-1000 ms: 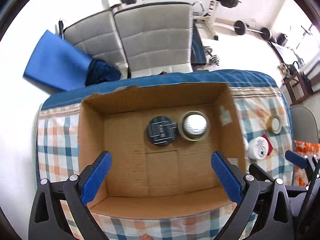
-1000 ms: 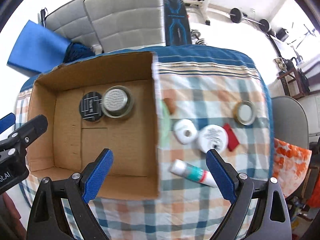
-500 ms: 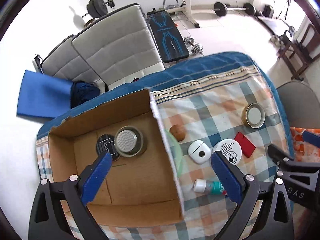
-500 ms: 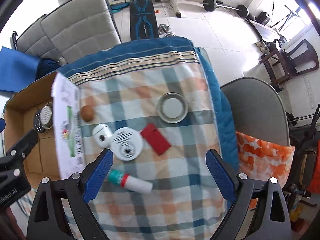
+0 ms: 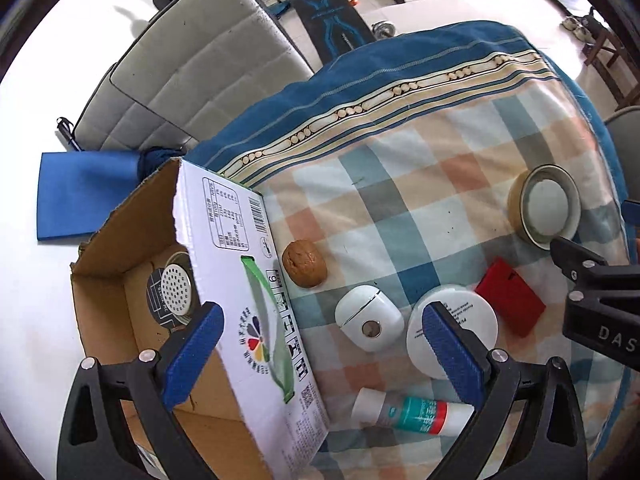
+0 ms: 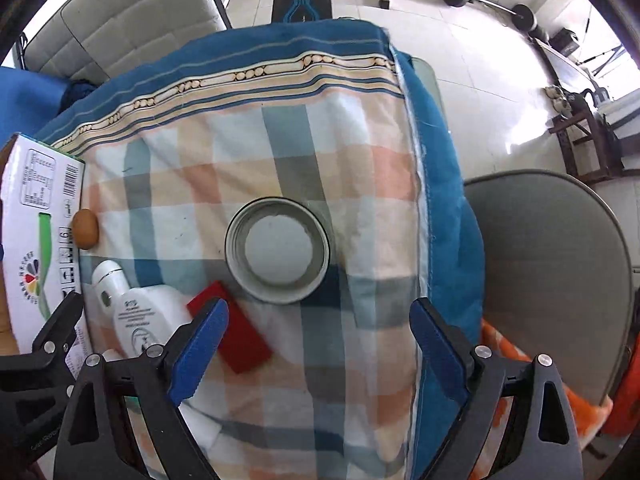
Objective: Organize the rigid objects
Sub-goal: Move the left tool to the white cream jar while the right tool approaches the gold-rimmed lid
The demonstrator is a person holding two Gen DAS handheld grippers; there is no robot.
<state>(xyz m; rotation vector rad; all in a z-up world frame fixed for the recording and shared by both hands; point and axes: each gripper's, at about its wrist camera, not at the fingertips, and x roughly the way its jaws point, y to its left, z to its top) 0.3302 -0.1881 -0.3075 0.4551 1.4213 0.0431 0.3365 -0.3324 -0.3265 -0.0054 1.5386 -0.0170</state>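
A cardboard box (image 5: 248,272) stands at the table's left, holding a black disc and a perforated metal lid (image 5: 176,292). On the checked cloth lie a brown ball (image 5: 304,263), a white case (image 5: 369,318), a white round jar (image 5: 460,320), a red card (image 5: 510,298), a tube (image 5: 408,414) and a metal lid (image 6: 277,250). My left gripper (image 5: 320,350) is open, straddling the box wall and the white case. My right gripper (image 6: 318,342) is open, just short of the metal lid, its left finger over the red card (image 6: 240,334).
The table's right edge (image 6: 424,240) drops to a grey chair (image 6: 552,272). Grey cushioned seats (image 5: 200,68) and gym weights stand beyond the far edge. A blue mat (image 5: 80,196) lies on the floor at the left.
Both grippers have swung right, away from above the box and over the loose objects. The right gripper now faces the metal lid. Both stay open and empty.
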